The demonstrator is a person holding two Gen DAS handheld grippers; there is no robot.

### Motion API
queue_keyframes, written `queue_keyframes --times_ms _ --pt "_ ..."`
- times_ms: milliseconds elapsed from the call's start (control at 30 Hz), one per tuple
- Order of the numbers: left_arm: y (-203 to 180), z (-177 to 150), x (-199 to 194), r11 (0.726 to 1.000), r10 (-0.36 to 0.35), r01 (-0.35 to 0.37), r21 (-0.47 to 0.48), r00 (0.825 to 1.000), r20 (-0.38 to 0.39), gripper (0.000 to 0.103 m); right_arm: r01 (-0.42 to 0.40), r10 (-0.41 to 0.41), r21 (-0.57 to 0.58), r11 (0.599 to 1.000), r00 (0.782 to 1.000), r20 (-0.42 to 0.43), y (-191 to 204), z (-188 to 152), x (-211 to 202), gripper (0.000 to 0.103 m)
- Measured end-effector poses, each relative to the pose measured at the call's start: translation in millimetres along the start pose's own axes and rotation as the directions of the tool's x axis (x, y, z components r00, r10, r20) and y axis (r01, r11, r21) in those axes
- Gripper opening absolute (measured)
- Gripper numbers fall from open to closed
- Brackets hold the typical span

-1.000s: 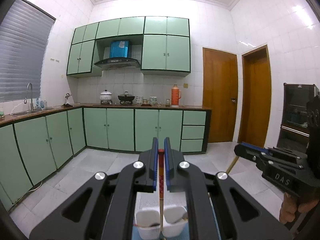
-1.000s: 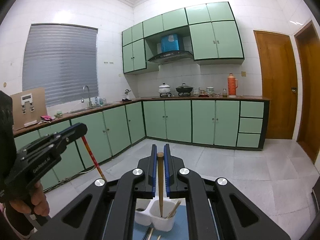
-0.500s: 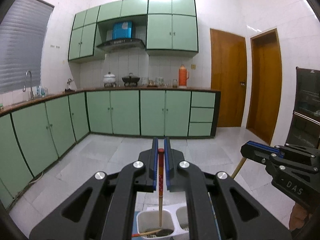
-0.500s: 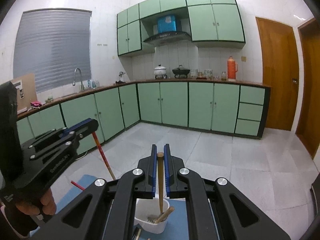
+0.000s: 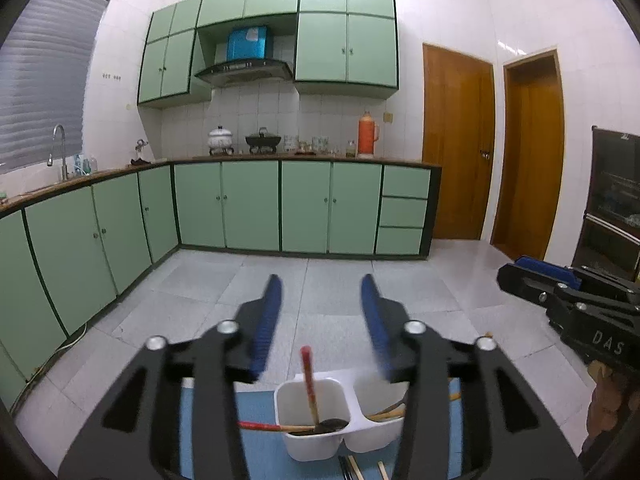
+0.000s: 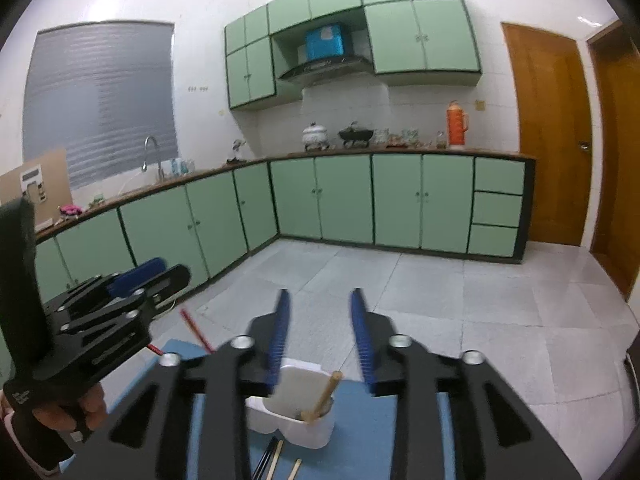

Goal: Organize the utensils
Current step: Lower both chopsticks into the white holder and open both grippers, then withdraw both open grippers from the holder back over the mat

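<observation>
Left wrist view, left to right: pale green base cabinets (image 5: 100, 236) along the left edge; left gripper (image 5: 320, 320), lower centre, jaws opening, nothing between the blue pads; red-ended wooden chopstick (image 5: 310, 384) standing free, leaning in the left compartment of the white plastic two-compartment holder (image 5: 320, 440); a second red-ended stick (image 5: 272, 426) lying across that compartment's rim beside a dark spoon bowl (image 5: 332, 424); wooden handles (image 5: 386, 414) in the right compartment; blue mat (image 5: 260, 452) under the holder, with loose sticks (image 5: 352, 468) at the bottom edge; right gripper (image 5: 560, 292) at the right edge.

Right wrist view, left to right: the left gripper at the lower left, held by a hand (image 6: 76, 412); the red-ended chopstick just right of it; right gripper (image 6: 320, 332), lower centre, jaws opening, pads clear of everything; plain bamboo chopstick (image 6: 322, 398) leaning in the near compartment of the holder (image 6: 292, 424); loose dark and bamboo sticks (image 6: 276, 458) on the mat (image 6: 360, 440) at the bottom edge; brown wooden door (image 6: 548, 140) at the right.

Step in hand, by judgement: release of one chopstick per claw into the holder. The next move likely calls for lifting both claws clear without knocking the leaning sticks, then dropping to the loose sticks on the mat, which lie flat and need a low, narrow pinch.
</observation>
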State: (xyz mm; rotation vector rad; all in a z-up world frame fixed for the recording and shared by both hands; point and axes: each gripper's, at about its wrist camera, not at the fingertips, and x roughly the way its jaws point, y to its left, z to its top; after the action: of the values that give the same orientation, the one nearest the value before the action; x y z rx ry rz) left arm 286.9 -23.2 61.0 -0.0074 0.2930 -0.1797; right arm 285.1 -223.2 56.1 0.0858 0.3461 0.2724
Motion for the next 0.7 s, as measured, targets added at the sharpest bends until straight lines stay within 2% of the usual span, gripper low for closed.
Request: queue_keyframes --times_ms 67,100,167,200,233,333,467,700 --pt "0.4 0.5 -17.3 1.0 0.005 -0.005 -0.006 1.0 0.026 0.057 0.019 -0.02 0.01 1.0 0.999 0.027 -3.3 -0.8 -14.6 0.055" --pt "-0.3 0.5 -23.6 1.0 0.007 -0.007 -0.006 0.999 0.036 0.06 0.032 -0.032 0.018 0.999 0.998 0.048 -4.6 -2.3 -24.6 0.058" --pt "-2.7 -0.9 -40.8 1.0 0.013 -0.013 -0.004 0.998 0.066 0.074 0.038 -0.04 0.028 0.999 0.996 0.078 -5.9 -6.3 -42.3 0.065" --pt "-3.8 -3.6 -51.8 1.0 0.018 -0.018 -0.001 0.996 0.084 0.077 0.045 -0.047 0.031 0.999 0.995 0.092 -5.7 -9.6 -52.6 0.068" --pt "-5.1 -7.0 -62.5 1.0 0.024 -0.024 0.002 0.995 0.098 0.082 0.056 -0.059 0.031 0.998 0.992 0.107 -5.3 -13.3 -62.1 0.075" --pt "-8.8 -19.3 -88.7 1.0 0.021 -0.021 -0.002 0.993 0.115 0.088 0.082 -0.084 0.019 0.996 0.987 0.136 -1.0 -24.8 -85.4 0.086" --pt "-12.0 -42.6 -116.2 1.0 0.021 -0.02 -0.005 0.995 0.097 0.09 0.089 -0.09 0.012 0.996 0.985 0.147 9.8 -49.7 -115.4 0.093" --pt "-7.1 -90.8 -146.6 0.999 0.041 -0.041 -0.012 0.999 0.008 0.092 0.095 -0.098 0.036 0.995 0.99 0.097 21.5 -91.2 -141.0 0.094"
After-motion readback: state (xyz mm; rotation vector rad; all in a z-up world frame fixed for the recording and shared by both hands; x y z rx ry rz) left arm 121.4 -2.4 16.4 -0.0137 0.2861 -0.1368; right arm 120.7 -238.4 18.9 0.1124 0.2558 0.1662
